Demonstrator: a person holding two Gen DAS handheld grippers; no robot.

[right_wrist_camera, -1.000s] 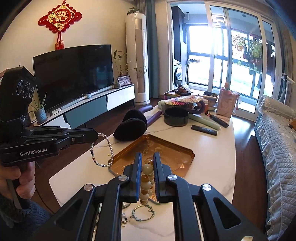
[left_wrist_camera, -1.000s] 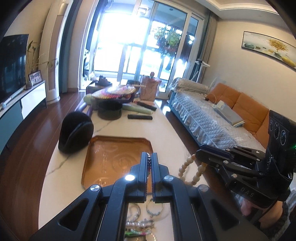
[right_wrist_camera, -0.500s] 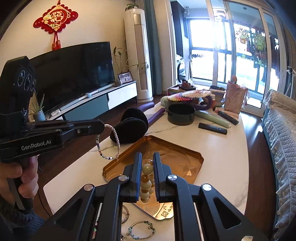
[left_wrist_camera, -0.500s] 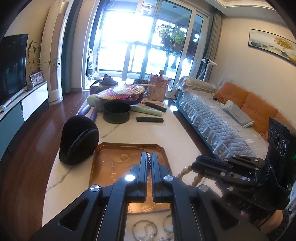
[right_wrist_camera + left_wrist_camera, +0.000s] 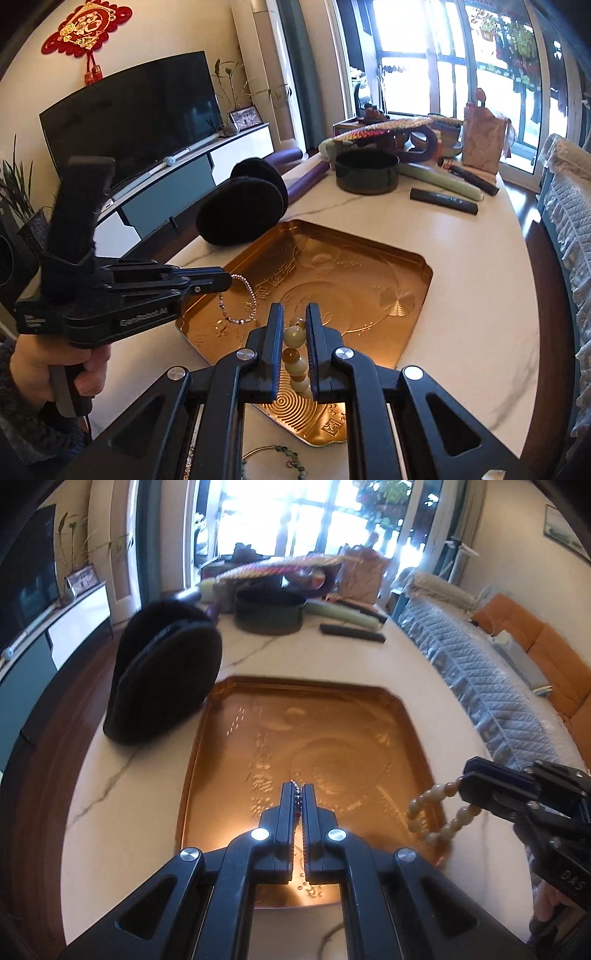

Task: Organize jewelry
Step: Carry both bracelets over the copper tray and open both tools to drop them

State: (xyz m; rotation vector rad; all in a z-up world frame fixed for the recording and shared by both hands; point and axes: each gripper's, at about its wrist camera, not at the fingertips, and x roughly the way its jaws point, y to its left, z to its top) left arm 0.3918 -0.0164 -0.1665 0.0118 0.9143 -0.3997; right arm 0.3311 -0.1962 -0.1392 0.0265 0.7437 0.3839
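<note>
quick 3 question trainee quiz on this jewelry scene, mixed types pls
1. True or false: the tray already has jewelry lying in it.
2. Which gripper holds the big cream beads? A left B right
3. Fill in: the left gripper holds a thin ____ over the tray.

Key: 1 false: it is bare, both pieces hang above it. 2 B, the right gripper. 3 bracelet.

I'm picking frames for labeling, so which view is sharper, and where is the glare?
Left wrist view: motion-blurred, windows blown out, glare on the gold tray. Right wrist view: sharper, tray embossing readable, window overexposed; both bend edges, fisheye.
</note>
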